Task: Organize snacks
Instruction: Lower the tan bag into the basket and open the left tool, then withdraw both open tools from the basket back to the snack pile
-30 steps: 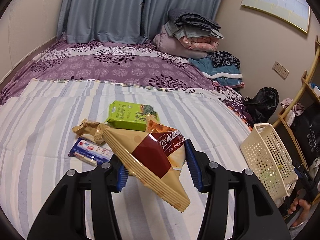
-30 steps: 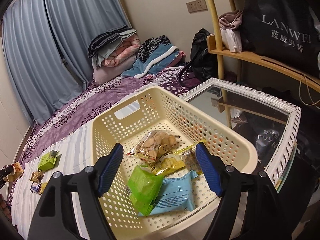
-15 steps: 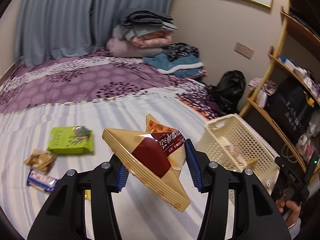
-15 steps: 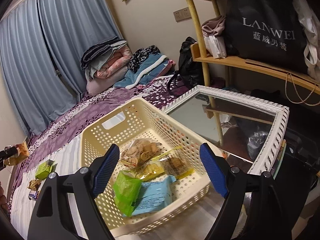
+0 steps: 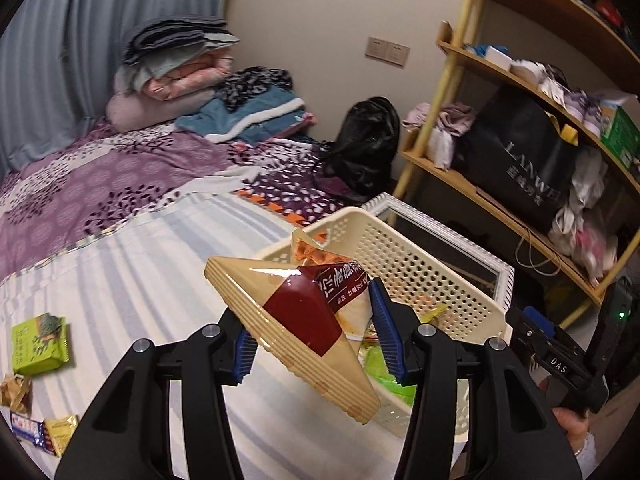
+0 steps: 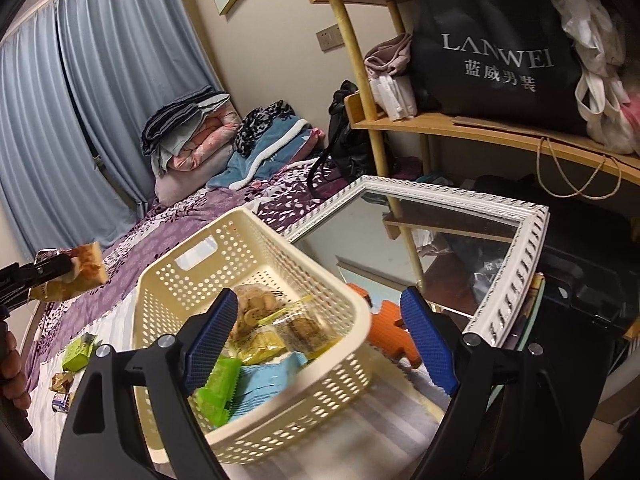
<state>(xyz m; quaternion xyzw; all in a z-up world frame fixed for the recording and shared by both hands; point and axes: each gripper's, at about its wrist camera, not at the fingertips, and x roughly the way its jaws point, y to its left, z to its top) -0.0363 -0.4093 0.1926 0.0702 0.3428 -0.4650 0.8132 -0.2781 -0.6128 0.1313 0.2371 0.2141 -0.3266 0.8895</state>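
- At 9 o'clock in the left wrist view, a green snack pack (image 5: 38,344) is lying on the striped bed (image 5: 132,280), with a gold wrapper (image 5: 14,390) and small bars (image 5: 44,432) near it toward 8 o'clock.
- The left hand-held gripper (image 5: 316,340) is clamping a tan-and-maroon snack packet (image 5: 296,328) between its blue pads and holding it in the air at the near rim of the cream basket (image 5: 420,272).
- The basket is sitting at the bed's edge, just beside a white-framed mirror (image 6: 516,264) at its 3 o'clock.
- Inside the basket, a cookie bag (image 6: 256,304), a yellow pack (image 6: 264,340), a blue pack (image 6: 268,380) and a green pack (image 6: 216,388) are lying together.
- The right hand-held gripper (image 6: 316,344) is hovering over the basket's near right corner with its jaws wide apart, gripping nothing.
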